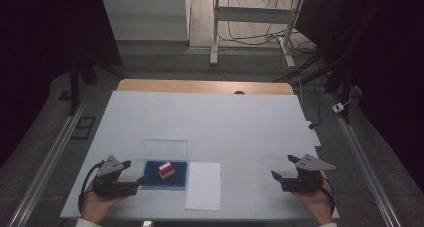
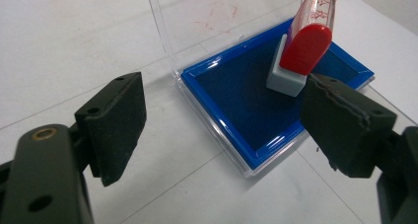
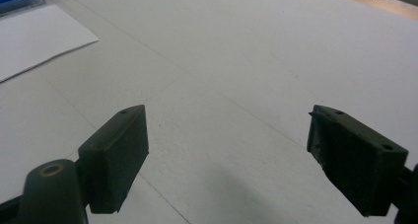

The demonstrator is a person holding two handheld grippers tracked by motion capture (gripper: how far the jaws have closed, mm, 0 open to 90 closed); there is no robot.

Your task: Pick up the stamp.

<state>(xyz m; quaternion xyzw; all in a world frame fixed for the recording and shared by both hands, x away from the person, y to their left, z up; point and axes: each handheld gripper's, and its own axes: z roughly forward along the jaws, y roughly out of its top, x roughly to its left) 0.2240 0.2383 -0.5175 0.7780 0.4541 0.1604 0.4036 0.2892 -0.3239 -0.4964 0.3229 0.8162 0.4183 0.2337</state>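
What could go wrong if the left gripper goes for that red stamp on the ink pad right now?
The red stamp sits tilted on the blue ink pad, so the open left gripper could tip it or squeeze it off-centre. The pad's clear lid stands upright just behind and might get knocked. The right gripper is far off, so nothing steadies the pad, and it may slide toward the paper.

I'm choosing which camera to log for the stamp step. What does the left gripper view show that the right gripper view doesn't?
The left gripper view has the red stamp leaning on the dark blue ink pad, the pad's clear lid standing open behind it, and the left gripper open around the pad's near corner. The right gripper view has the right gripper open over bare table. Both include the white paper sheet and white tabletop.
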